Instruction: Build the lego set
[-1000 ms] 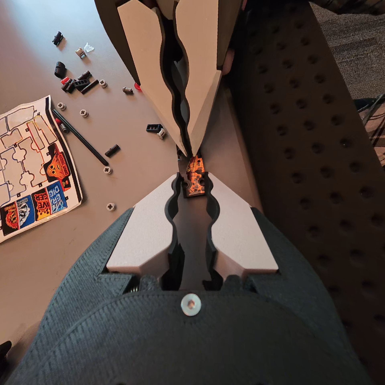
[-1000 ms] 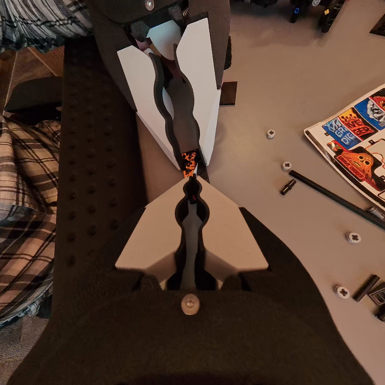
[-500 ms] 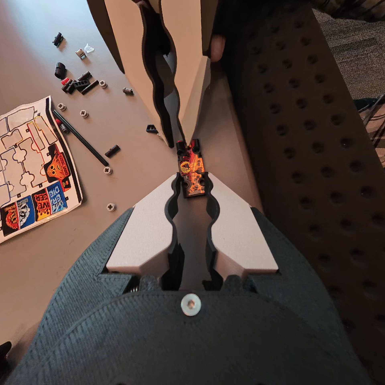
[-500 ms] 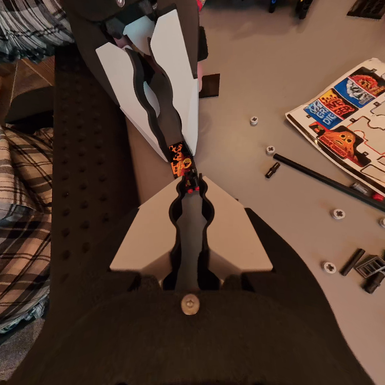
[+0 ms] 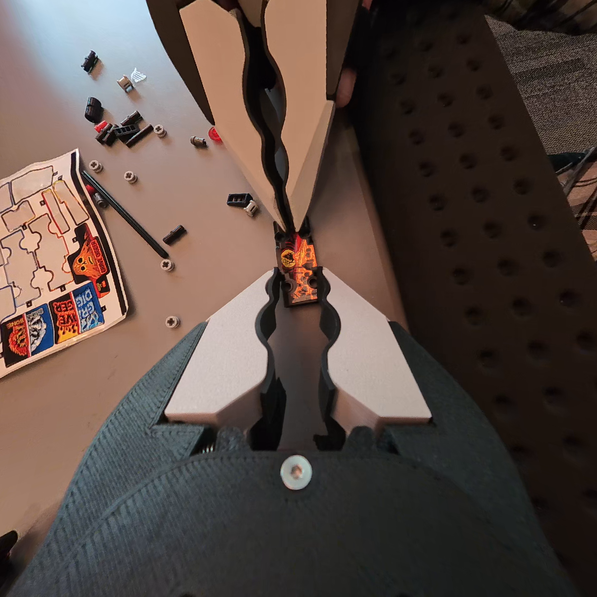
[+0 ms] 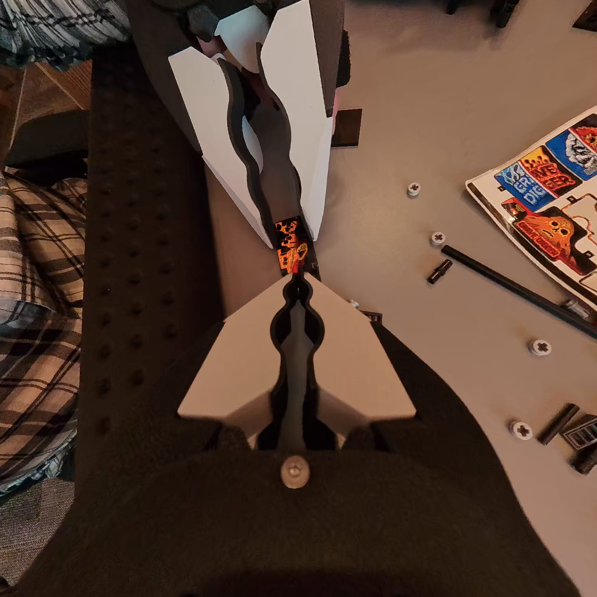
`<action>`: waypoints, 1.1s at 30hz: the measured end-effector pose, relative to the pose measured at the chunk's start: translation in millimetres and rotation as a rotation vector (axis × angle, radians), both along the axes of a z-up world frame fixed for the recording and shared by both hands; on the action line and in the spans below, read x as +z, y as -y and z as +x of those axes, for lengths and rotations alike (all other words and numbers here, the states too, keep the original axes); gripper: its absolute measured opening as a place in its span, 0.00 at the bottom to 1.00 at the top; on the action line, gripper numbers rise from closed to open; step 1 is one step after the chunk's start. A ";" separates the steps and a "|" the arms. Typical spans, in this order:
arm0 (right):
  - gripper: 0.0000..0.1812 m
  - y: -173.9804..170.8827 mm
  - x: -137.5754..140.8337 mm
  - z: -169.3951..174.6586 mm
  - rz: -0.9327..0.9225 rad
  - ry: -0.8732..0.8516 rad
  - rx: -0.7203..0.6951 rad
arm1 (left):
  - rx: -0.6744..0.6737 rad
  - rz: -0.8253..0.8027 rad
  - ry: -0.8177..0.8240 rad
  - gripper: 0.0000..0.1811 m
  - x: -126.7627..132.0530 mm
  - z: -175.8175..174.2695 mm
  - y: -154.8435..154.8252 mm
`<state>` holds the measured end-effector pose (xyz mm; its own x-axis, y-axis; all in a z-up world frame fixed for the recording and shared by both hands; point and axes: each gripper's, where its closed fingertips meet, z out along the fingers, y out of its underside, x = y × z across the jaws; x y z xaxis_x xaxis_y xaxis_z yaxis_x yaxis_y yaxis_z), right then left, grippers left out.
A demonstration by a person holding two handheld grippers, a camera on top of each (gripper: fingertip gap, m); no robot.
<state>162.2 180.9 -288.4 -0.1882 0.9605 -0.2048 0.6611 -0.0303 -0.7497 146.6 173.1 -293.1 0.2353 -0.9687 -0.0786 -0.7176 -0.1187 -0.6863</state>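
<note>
A small black Lego panel with an orange and red sticker point(image 5: 300, 258) is held between both grippers above the table edge. My left gripper point(image 5: 298, 274) is shut on its near end, jaws partly apart around its width. My right gripper point(image 5: 290, 226) comes from the far side, its tips pinched together on the panel's far end. In the right wrist view the panel point(image 6: 290, 248) sticks out of the left gripper point(image 6: 292, 242) and meets the right gripper point(image 6: 298, 279), whose tips are nearly closed on its edge.
A sticker sheet point(image 5: 55, 258) lies at the left, also in the right wrist view point(image 6: 549, 210). A long black axle point(image 5: 126, 216), grey round bushes point(image 5: 167, 265) and a heap of small black parts point(image 5: 126, 129) lie on the table. A dark perforated board point(image 5: 484, 226) borders the table. Only a small space, under 4 cm, lies between the two pairs of fingers.
Half a second ago the right gripper was open and drawn back a little from the panel. Now it has closed on the panel's far end again. The left gripper has kept its hold.
</note>
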 end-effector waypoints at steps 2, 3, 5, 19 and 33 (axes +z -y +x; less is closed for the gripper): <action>0.00 1.0 0.5 0.0 -0.008 0.000 0.004 | -0.001 0.001 -0.002 0.12 0.0 0.0 0.1; 0.00 1.8 0.9 -0.1 -0.012 0.000 0.006 | -0.001 0.002 -0.004 0.12 0.0 0.0 0.2; 0.00 3.5 2.1 -0.8 -0.023 -0.004 0.011 | -0.001 0.004 -0.005 0.12 0.1 0.0 0.3; 0.00 1.6 4.8 -3.4 -0.077 -0.004 -0.021 | -0.002 0.003 -0.003 0.12 0.3 0.5 0.4; 0.00 -8.6 12.0 2.5 -0.132 -0.045 -0.064 | -0.002 0.007 -0.005 0.12 0.6 0.5 0.5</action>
